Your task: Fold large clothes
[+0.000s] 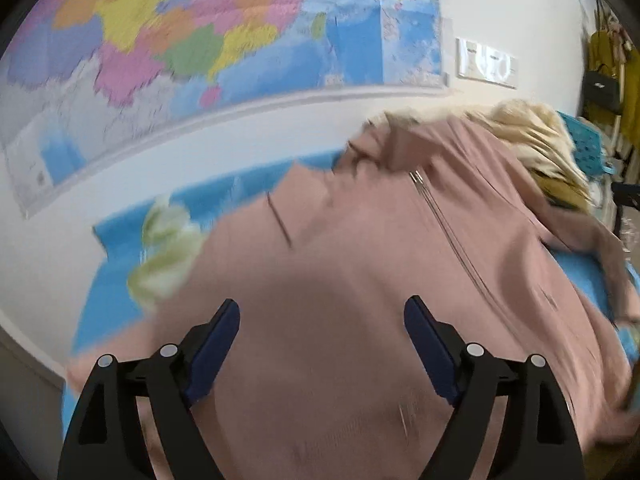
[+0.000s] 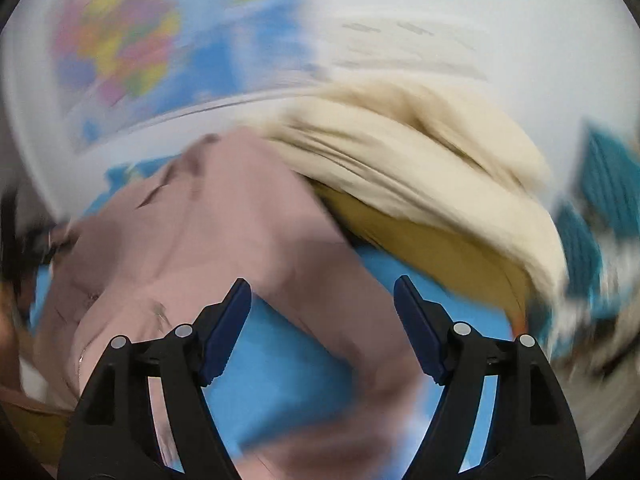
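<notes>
Both of our grippers hang released over a pink garment that is barely folded.

Nearest us, the left gripper and right gripper gape wide with nothing between the pads. Under them the pink zip jacket sprawls rumpled on the blue surface, one sleeve trailing loose, so we judge the folding mostly ahead. Beyond lie a cream-and-mustard garment, then the wall map.
</notes>
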